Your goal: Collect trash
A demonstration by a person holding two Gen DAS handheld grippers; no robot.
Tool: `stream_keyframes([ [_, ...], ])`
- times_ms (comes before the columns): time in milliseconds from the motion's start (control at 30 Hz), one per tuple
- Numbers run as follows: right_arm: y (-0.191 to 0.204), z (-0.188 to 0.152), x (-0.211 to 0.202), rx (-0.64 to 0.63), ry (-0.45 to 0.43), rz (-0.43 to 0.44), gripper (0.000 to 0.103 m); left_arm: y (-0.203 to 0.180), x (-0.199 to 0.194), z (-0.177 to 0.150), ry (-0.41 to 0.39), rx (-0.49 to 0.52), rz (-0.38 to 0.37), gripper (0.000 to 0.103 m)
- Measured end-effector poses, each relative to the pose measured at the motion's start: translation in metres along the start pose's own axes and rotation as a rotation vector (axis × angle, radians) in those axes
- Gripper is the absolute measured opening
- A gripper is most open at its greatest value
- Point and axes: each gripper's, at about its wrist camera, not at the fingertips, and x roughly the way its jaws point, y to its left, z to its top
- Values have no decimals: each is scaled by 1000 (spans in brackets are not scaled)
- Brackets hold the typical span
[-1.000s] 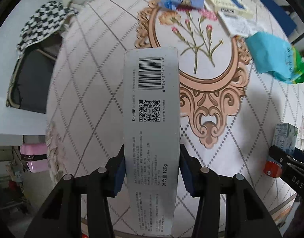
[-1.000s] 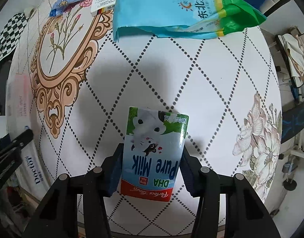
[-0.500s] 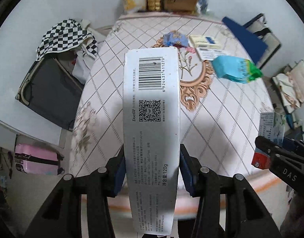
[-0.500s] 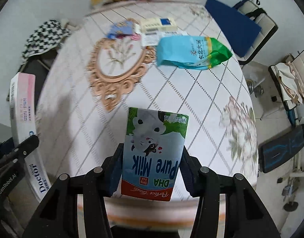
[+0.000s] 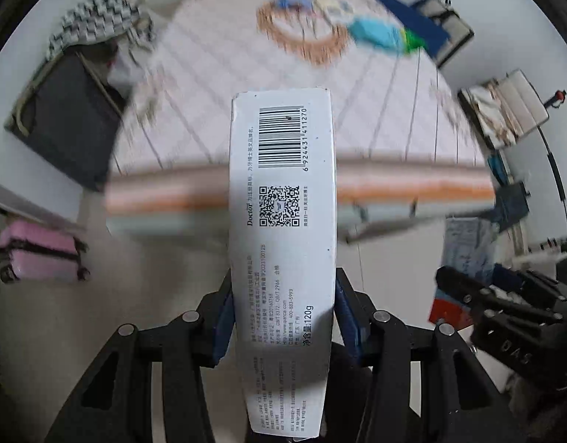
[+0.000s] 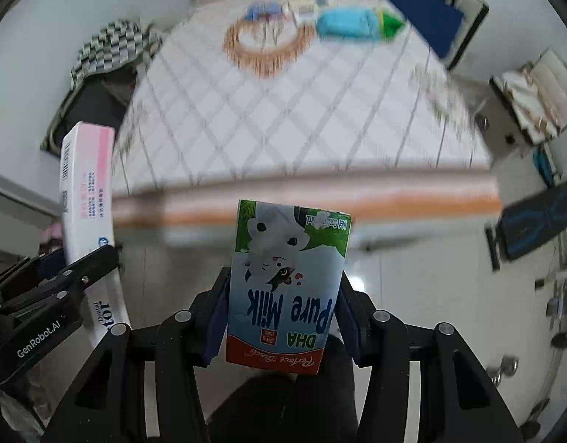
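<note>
A long white toothpaste box (image 5: 283,221) with a barcode and QR code stands between the blue pads of my left gripper (image 5: 283,313), which is shut on it. The same box (image 6: 87,199) shows its pink side at the left of the right wrist view. My right gripper (image 6: 283,310) is shut on a blue and green milk carton (image 6: 287,277), which also appears at the right of the left wrist view (image 5: 464,251). Both grippers hang over the floor, in front of the table's near edge (image 5: 394,181). A blue and green bag (image 6: 357,24), a blue wrapper (image 6: 261,11) and a pale box lie blurred at the table's far end.
The patterned table (image 6: 283,110) fills the upper middle of both views. A dark case with a checkered cloth (image 5: 95,18) stands to its left, a pink suitcase (image 5: 39,254) on the floor lower left. A blue chair (image 6: 423,11) and cluttered furniture stand at the right.
Both grippers have drawn back from over the table and risen, carrying their boxes. The table has shrunk away and its near edge and the floor have come into view.
</note>
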Motion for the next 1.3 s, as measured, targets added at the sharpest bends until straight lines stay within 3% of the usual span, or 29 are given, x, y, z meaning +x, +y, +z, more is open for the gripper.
stream_keyframes([
  [200, -22, -80, 82, 27, 194, 35, 53, 20, 109, -49, 201, -106, -65, 45],
  [367, -52, -134, 198, 78, 324, 77, 53, 48, 237, -76, 333, -204, -86, 45],
  [500, -68, -154, 284, 105, 383, 93, 53, 63, 328, -84, 395, -231, -117, 46],
  [633, -74, -166, 365, 104, 411, 121, 54, 76, 395, -85, 430, -251, -145, 49],
  [667, -74, -166, 379, 101, 413, 128, 54, 81, 410, -86, 434, -264, -146, 61],
  [700, -73, -167, 396, 97, 422, 142, 54, 84, 418, -87, 432, -276, -149, 76],
  [767, -73, -167, 430, 102, 440, 178, 57, 90, 427, -89, 417, -295, -155, 86],
  [800, -73, -166, 442, 106, 446, 191, 63, 93, 429, -91, 412, -301, -150, 91],
  [833, -73, -167, 453, 112, 449, 211, 81, 98, 427, -93, 402, -306, -144, 94],
  [867, -71, -165, 459, 115, 451, 223, 90, 101, 423, -95, 393, -305, -127, 95],
  [967, -67, -167, 468, 128, 446, 218, 95, 101, 405, -103, 343, -281, -46, 95],
  [1100, -62, -167, 453, 78, 418, 119, 100, 97, 367, -111, 244, -222, 113, 95],
  [1300, -55, -162, 411, -6, 365, -43, 100, 86, 318, -117, 208, -180, 152, 95],
])
